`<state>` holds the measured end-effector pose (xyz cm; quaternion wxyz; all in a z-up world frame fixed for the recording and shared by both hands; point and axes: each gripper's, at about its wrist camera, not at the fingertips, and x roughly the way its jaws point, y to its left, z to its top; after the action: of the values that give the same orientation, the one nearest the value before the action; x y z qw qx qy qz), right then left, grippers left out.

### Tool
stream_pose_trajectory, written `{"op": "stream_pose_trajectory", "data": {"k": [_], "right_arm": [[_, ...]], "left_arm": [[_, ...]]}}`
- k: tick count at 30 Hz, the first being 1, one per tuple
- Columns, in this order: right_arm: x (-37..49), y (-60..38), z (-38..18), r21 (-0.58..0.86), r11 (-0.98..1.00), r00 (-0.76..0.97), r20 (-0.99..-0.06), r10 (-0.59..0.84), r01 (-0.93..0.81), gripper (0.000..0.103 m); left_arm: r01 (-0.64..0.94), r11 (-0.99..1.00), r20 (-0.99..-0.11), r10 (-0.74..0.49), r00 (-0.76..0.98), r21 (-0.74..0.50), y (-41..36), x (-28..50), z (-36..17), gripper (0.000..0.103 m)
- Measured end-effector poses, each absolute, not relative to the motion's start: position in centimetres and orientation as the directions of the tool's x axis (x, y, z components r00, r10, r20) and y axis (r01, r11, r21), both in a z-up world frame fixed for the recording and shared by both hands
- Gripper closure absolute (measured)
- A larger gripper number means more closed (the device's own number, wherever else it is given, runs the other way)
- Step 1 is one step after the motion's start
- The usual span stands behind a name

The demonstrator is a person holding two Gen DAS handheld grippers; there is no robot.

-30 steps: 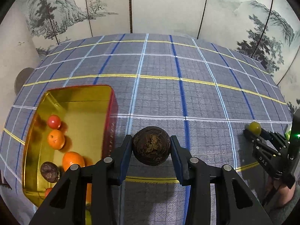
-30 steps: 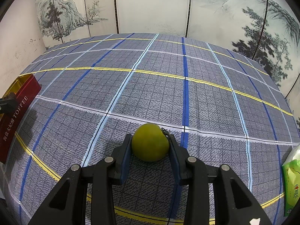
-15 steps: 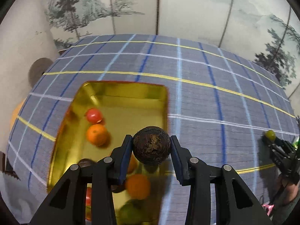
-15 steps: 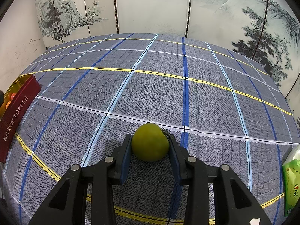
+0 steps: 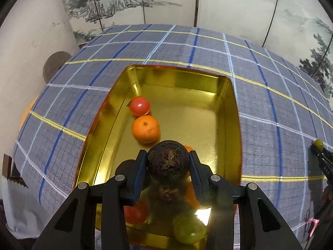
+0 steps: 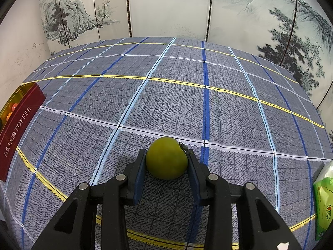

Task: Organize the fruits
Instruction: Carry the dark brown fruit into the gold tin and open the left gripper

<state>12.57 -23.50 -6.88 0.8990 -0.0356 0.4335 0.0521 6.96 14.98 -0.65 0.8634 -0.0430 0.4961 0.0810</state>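
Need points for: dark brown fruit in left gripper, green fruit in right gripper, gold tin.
dark brown fruit (image 5: pixel 168 160), left wrist view, centre of its wrinkled front.
green fruit (image 6: pixel 166 158), right wrist view, middle of its skin.
gold tin (image 5: pixel 179 78), left wrist view, far inner wall.

The gold tin (image 5: pixel 226 108) is viewed steeply from close above by the left wrist camera. From well to its right, the tin (image 6: pixel 19 123) is glimpsed by the lower, screen-facing right wrist camera.

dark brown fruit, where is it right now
In the left wrist view the dark brown fruit is clamped in the left gripper, above the near part of the gold tin, just this side of the orange.
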Motion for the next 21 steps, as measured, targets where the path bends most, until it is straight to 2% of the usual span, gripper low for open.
{"op": "stream_pose_trajectory", "data": {"k": [21], "right_arm": [[12.6, -23.6, -6.9, -0.020, 0.992, 0.619, -0.783, 0.060, -0.123, 0.067]], "left_arm": [[-0.187, 0.982, -0.870, 0.073, 0.487, -0.022, 16.6, 6.2, -1.2, 0.062]]}}
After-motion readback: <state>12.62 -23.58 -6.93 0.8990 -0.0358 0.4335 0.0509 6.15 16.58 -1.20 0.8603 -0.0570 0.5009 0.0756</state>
